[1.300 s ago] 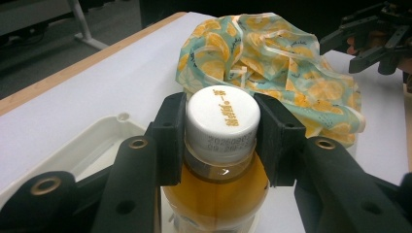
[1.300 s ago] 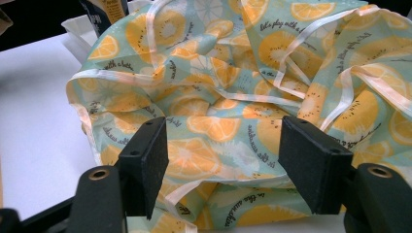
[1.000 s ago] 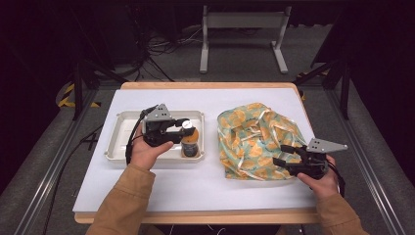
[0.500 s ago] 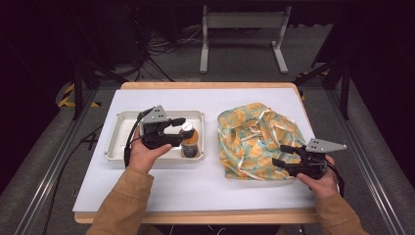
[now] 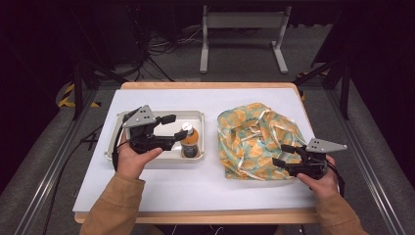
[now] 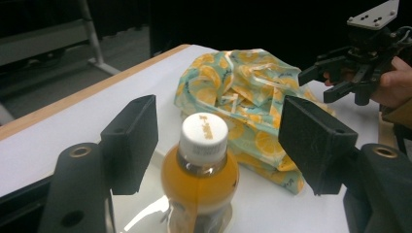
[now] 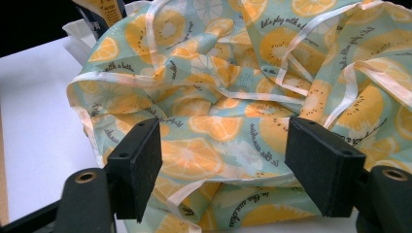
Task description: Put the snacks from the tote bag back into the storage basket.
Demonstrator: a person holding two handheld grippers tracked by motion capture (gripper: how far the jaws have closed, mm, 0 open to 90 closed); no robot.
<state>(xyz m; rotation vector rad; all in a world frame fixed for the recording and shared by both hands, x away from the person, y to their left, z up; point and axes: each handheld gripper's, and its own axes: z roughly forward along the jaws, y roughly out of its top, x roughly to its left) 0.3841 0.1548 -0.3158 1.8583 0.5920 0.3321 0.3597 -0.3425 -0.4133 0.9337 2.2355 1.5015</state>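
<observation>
An orange drink bottle [image 5: 190, 140] with a white cap [image 6: 204, 132] stands upright at the right end of a white tray [image 5: 155, 160]. My left gripper [image 5: 175, 127] hovers just left of it. Its jaws have just been opening, and the bottle [image 6: 199, 180] sits in the gap [image 6: 218, 133] with neither pad touching it. A crumpled citrus-print bag [image 5: 254, 139] with pale ribbon lies on the right of the table. My right gripper [image 5: 281, 155] rests at its near right edge. Its jaws have also been opening, and the fabric [image 7: 218, 121] bulges just beyond the pads [image 7: 228, 158], unpinched.
The white tabletop [image 5: 161, 188] has a wooden rim, and bare surface runs along the front and between tray and bag. Behind the table, a metal stand [image 5: 242, 44] and cables lie on the dark floor. The right gripper [image 6: 359, 63] appears past the bag in the left gripper view.
My left gripper has let go of the bottle, spread its jaws, and drawn back to the left and slightly up. The bottle stays upright in the tray. The right hand has kept still.
</observation>
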